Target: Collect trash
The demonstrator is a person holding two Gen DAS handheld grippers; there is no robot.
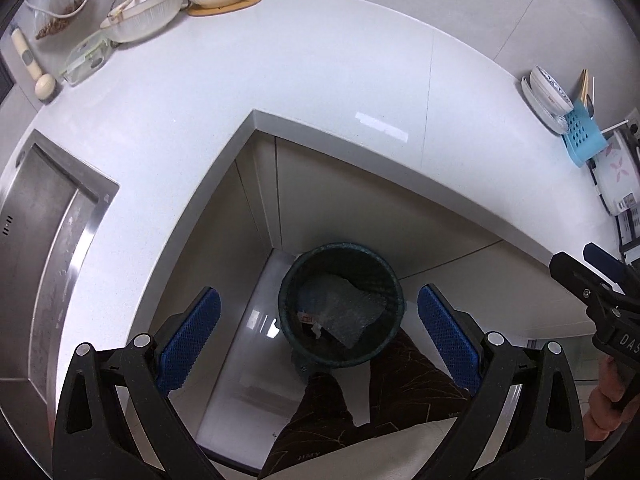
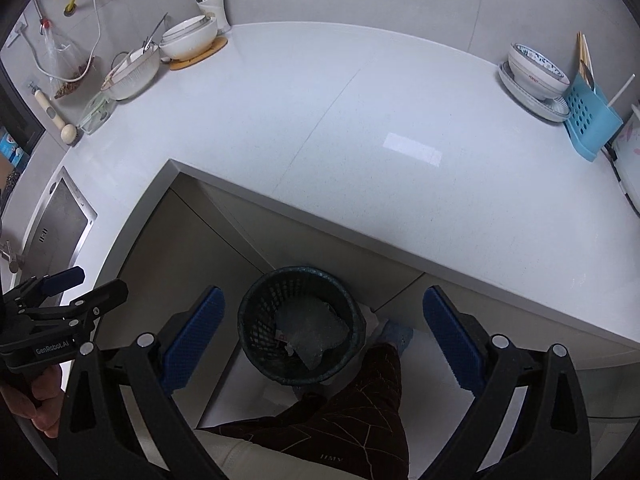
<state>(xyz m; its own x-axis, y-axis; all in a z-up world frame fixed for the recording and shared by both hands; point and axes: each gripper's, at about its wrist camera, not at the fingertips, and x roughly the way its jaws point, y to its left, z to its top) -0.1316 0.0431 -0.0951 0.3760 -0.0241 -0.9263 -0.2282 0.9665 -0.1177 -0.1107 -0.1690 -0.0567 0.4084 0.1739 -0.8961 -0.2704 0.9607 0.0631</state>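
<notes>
While both grippers, left gripper (image 1: 319, 338) and right gripper (image 2: 324, 338), hang above bin (image 2: 301, 326), fingers wide apart, nothing held: crumpled trash (image 2: 312, 330) lodged inside bin; table (image 2: 360, 120) shows no loose litter; collection judged nearly done.

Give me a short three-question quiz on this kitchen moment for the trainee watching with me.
1. True or false: the dark mesh wastebasket on the floor is empty.
2. Multiple choice: the right gripper is A) shut on trash, B) open with nothing between its jaws, C) out of view.
3. Short answer: what stands directly beside the light blue perforated plastic holder on the white countertop?

Key:
1. False; a crumpled clear plastic sheet lies inside.
2. B.
3. A patterned bowl stacked on plates.
</notes>
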